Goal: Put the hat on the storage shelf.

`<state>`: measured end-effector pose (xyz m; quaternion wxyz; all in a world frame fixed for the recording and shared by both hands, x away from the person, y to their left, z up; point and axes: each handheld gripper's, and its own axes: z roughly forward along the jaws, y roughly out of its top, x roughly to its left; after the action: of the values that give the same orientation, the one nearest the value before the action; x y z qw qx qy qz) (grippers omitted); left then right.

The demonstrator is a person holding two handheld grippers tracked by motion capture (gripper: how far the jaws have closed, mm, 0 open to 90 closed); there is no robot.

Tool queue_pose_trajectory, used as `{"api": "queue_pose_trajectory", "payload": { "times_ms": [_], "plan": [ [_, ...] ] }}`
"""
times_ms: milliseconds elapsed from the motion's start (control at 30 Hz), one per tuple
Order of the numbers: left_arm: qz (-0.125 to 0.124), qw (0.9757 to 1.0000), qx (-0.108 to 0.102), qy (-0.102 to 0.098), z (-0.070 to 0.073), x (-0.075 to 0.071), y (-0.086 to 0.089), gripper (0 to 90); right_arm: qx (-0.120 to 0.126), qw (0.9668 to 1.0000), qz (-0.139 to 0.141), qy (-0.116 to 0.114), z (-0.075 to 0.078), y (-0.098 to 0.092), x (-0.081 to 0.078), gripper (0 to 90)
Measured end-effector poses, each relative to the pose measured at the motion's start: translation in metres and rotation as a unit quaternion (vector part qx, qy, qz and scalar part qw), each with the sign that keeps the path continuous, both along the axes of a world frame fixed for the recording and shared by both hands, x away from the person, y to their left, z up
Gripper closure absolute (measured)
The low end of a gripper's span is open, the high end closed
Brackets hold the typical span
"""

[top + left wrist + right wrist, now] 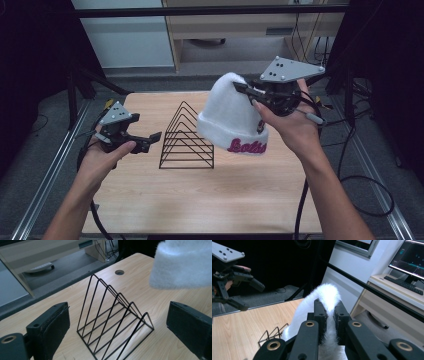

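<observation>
A white knit beanie (pixel 231 118) with pink lettering on its cuff hangs above the table, just right of a black wire rack (pixel 186 137) made of triangular dividers. My right gripper (pixel 241 89) is shut on the beanie's top; in the right gripper view the white fabric (pixel 329 296) is pinched between the two black jaws of my right gripper (pixel 329 305). My left gripper (pixel 155 138) is held open to the left of the rack. In the left gripper view its wide-apart jaws frame the rack (pixel 113 322), and the beanie's cuff (pixel 182 266) hangs at the upper right.
The light wooden table (pixel 200 195) has a cable hole (pixel 119 272) behind the rack. Metal rails (pixel 45 185) run along both sides. Cables (pixel 360 185) trail on the floor at the right. A desk with a monitor (pixel 412 257) stands beyond.
</observation>
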<state>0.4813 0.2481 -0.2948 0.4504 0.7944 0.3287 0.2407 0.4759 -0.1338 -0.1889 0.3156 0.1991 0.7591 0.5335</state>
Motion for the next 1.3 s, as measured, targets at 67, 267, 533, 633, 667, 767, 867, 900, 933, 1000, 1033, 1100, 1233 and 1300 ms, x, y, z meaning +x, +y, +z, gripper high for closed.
{"api": "queue_pose_trajectory", "payload": {
  "times_ms": [67, 267, 533, 633, 667, 767, 867, 900, 933, 1000, 1033, 1100, 1233, 1300],
  "plan": [
    [-0.006, 1.0, -0.005, 0.001, 0.002, 0.0, -0.003, 5.1, 0.002, 1.0, 0.003, -0.003, 0.003, 0.004, 0.001, 84.1],
    [-0.02, 0.9998, 0.001, 0.001, 0.004, 0.001, -0.009, 5.8, 0.002, 1.0, 0.006, -0.007, 0.008, 0.014, 0.002, 84.1],
    [-0.032, 0.9995, 0.003, 0.0, 0.007, 0.001, -0.019, 6.6, 0.005, 0.9999, 0.01, -0.012, 0.013, 0.019, 0.001, 84.1],
    [-0.037, 0.9993, 0.003, 0.0, 0.008, 0.003, -0.023, 7.6, 0.004, 0.9998, 0.009, -0.015, 0.016, 0.021, 0.001, 84.1],
    [-0.039, 0.9992, 0.002, 0.002, 0.009, 0.005, -0.024, 7.8, 0.004, 0.9998, 0.009, -0.015, 0.017, 0.022, 0.001, 84.0],
    [-0.042, 0.9991, -0.001, 0.003, 0.01, 0.006, -0.026, 8.7, 0.004, 0.9998, 0.008, -0.017, 0.019, 0.023, 0.002, 84.0],
    [-0.044, 0.999, -0.003, 0.003, 0.01, 0.006, -0.028, 8.9, 0.002, 0.9998, 0.009, -0.018, 0.021, 0.026, 0.003, 84.0],
    [-0.048, 0.9988, 0.001, 0.003, 0.011, 0.006, -0.029, 9.0, 0.002, 0.9998, 0.009, -0.018, 0.022, 0.027, 0.003, 84.0],
    [-0.048, 0.9988, 0.001, 0.003, 0.011, 0.006, -0.029, 9.0, 0.002, 0.9998, 0.009, -0.018, 0.022, 0.027, 0.003, 84.0],
    [-0.051, 0.9987, 0.001, 0.002, 0.011, 0.006, -0.029, 9.0, 0.001, 0.9998, 0.01, -0.019, 0.023, 0.03, 0.004, 84.0],
    [-0.052, 0.9987, 0.001, 0.002, 0.011, 0.006, -0.029, 9.0, 0.001, 0.9998, 0.01, -0.019, 0.023, 0.03, 0.004, 84.0],
    [-0.053, 0.9986, 0.001, 0.003, 0.01, 0.007, -0.029, 9.2, 0.003, 0.9997, 0.011, -0.021, 0.024, 0.033, 0.005, 84.0],
    [-0.052, 0.9986, -0.005, 0.004, 0.007, 0.008, -0.029, 10.6, 0.006, 0.9996, 0.014, -0.022, 0.025, 0.037, 0.006, 84.0],
    [-0.055, 0.9985, -0.006, 0.006, 0.005, 0.01, -0.03, 10.9, 0.008, 0.9996, 0.016, -0.023, 0.026, 0.04, 0.007, 84.0]
  ]
}}
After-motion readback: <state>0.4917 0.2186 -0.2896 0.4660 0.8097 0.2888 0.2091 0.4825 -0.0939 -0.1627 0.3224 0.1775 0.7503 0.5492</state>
